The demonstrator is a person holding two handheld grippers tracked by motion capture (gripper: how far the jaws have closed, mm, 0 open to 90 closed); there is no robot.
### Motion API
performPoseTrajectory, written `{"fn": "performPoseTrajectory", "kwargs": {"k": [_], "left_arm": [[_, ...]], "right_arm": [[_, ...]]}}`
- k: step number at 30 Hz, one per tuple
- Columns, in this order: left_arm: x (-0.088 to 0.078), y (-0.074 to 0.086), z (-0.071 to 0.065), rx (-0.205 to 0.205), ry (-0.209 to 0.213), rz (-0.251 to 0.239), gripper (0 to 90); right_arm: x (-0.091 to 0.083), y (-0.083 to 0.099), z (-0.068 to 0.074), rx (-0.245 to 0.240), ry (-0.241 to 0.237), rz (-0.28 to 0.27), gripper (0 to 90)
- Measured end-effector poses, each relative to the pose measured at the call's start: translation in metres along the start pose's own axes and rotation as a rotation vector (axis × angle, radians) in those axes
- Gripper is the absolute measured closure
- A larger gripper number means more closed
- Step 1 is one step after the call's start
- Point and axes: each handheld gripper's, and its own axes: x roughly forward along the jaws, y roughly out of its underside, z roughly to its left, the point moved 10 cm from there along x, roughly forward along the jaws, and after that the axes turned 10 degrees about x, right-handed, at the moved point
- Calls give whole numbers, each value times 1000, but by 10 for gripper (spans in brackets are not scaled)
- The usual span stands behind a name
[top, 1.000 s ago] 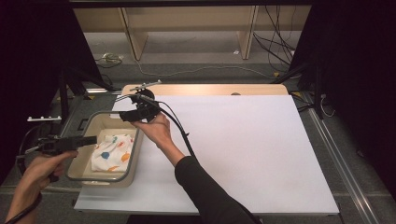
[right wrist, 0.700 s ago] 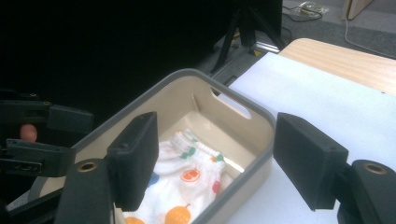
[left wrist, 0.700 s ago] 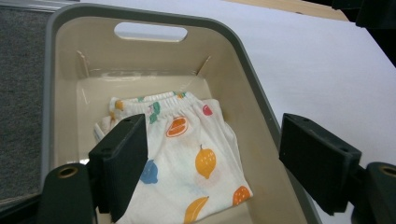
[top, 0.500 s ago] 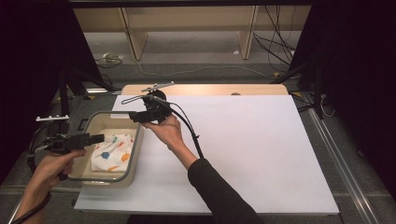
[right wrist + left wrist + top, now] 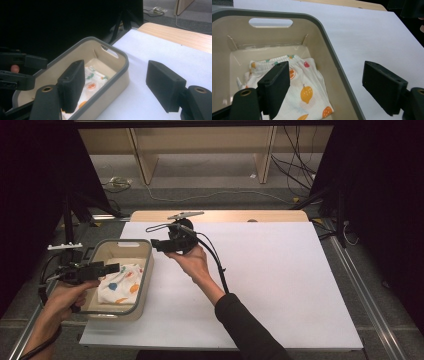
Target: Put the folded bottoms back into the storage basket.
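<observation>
A beige bin with a grey rim (image 5: 147, 275) stands at the left edge of the white sheet. Inside it lies a folded white cloth with a fruit print (image 5: 121, 284). My left gripper (image 5: 113, 268) reaches in over the bin's left rim, open and empty. In the left gripper view its jaws (image 5: 329, 87) stand wide apart, one over the cloth (image 5: 308, 86), the other over the sheet beyond the bin's rim (image 5: 334, 57). My right gripper (image 5: 156, 245) hovers by the bin's far right corner, pointing left, open and empty (image 5: 118, 85). It looks onto the bin (image 5: 122, 70) and the cloth (image 5: 93, 80).
The white sheet (image 5: 280, 280) covers most of the table to the right of the bin. A wooden strip (image 5: 240, 216) runs along the far edge. Cables and shelf legs lie on the floor beyond. The left gripper (image 5: 35, 62) shows at the left of the right gripper view.
My right gripper has drifted to the right, off the bin's far end and toward the sheet. My left gripper has slid a little right over the bin's left rim.
</observation>
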Motion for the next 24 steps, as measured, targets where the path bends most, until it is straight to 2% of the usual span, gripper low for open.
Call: {"fn": "performPoseTrajectory", "kwargs": {"k": [12, 24], "left_arm": [[8, -2, -14, 27, 22, -14, 212], [23, -3, -40, 79, 63, -31, 195]], "right_arm": [[-14, 5, -11, -16, 12, -20, 319], [-42, 16, -36, -25, 27, -55, 293]]}}
